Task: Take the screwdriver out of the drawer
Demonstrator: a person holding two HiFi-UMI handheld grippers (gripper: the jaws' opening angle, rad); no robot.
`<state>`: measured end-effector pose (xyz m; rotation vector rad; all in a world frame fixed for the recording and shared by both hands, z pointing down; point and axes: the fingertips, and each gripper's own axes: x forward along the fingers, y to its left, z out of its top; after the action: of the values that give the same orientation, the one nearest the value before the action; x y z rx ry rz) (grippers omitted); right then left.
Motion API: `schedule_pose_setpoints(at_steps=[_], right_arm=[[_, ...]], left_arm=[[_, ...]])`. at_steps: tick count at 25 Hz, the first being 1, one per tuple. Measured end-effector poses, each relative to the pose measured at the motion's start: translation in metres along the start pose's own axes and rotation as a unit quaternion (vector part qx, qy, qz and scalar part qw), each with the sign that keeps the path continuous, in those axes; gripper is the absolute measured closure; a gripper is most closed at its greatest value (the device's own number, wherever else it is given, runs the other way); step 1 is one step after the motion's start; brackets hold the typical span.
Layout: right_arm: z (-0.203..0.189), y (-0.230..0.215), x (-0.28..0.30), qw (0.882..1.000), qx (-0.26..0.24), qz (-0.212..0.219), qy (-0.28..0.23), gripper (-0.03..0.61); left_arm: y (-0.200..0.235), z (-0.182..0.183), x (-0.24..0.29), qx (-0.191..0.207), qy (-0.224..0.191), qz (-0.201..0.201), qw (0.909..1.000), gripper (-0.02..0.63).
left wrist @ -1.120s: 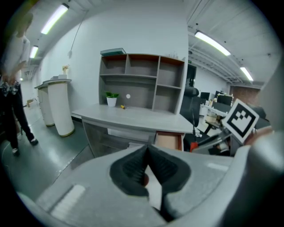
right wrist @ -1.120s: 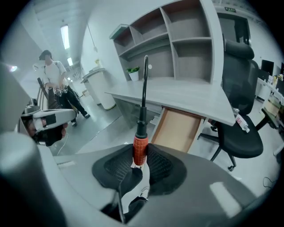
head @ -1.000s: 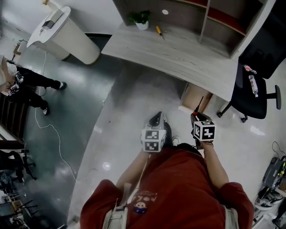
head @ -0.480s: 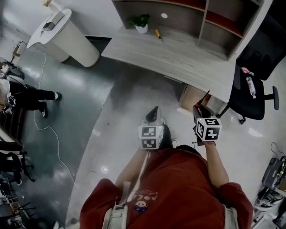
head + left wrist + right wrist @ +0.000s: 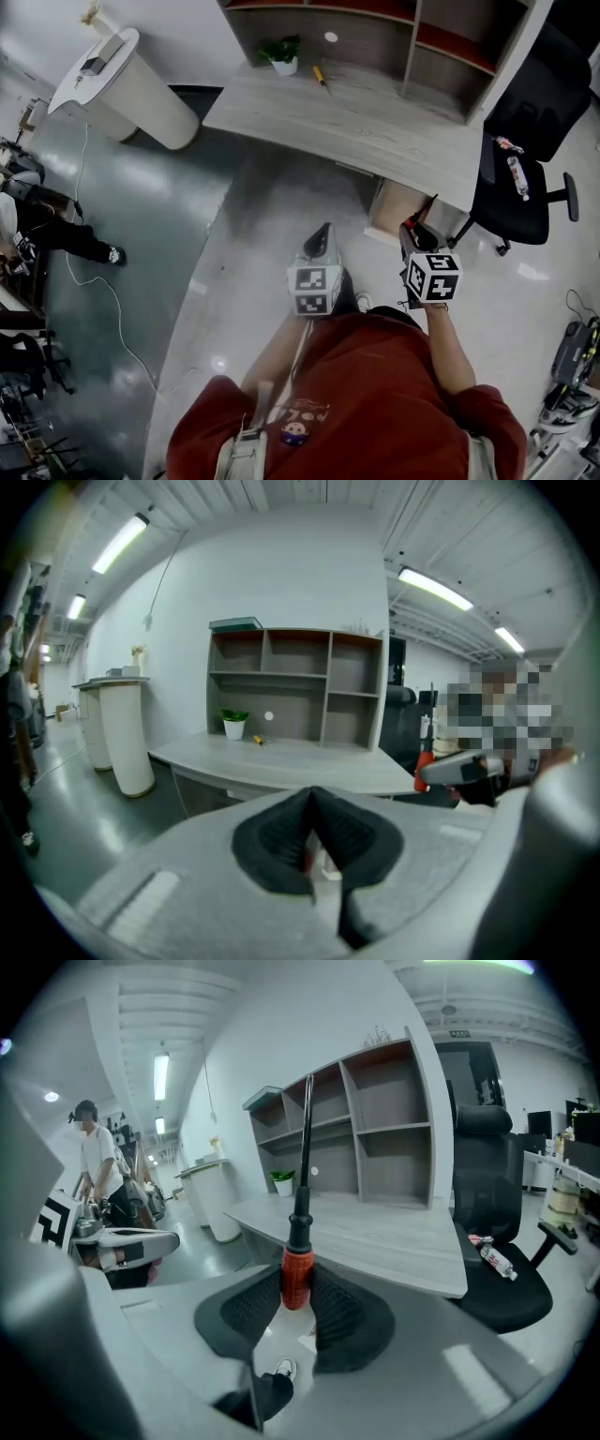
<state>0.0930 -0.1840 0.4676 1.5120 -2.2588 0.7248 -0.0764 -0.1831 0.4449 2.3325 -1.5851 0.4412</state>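
My right gripper is shut on the red handle of a screwdriver. Its thin black shaft stands up and points toward the desk. In the head view the same gripper hangs over the floor in front of a light wooden drawer unit under the desk's edge, and the screwdriver slants up to the right. My left gripper is shut with nothing in it. It hovers beside the right one, a little to its left.
A grey wooden desk with shelving stands ahead, carrying a small potted plant and a yellow screwdriver. A black office chair with a bottle on its seat is at the right. A white rounded stand is at the far left. A person stands at the left edge.
Both grippers have risen a little, and the screwdriver stays in the right one. The person at the left edge has shifted position.
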Motion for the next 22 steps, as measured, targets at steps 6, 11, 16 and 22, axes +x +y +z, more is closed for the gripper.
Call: schedule_pose_setpoints(at_steps=[6, 11, 16, 22], right_arm=[[0.003, -0.003, -0.003, 1.0, -0.003, -0.002, -0.004, 0.48], [0.004, -0.003, -0.003, 1.0, -0.002, 0.001, -0.008, 0.48], [0.007, -0.005, -0.003, 1.0, 0.001, 0.002, -0.012, 0.48], [0.005, -0.012, -0.001, 1.0, 0.006, 0.002, -0.012, 0.48]], left_arm=[[-0.003, 0.002, 0.005, 0.004, 0.0, 0.001, 1.0, 0.614], [-0.002, 0.007, 0.0, 0.001, -0.006, 0.007, 1.0, 0.614], [0.0, 0.006, -0.003, -0.005, -0.005, 0.014, 0.9999, 0.614], [-0.004, 0.001, -0.002, -0.006, -0.002, 0.017, 0.9998, 0.614]])
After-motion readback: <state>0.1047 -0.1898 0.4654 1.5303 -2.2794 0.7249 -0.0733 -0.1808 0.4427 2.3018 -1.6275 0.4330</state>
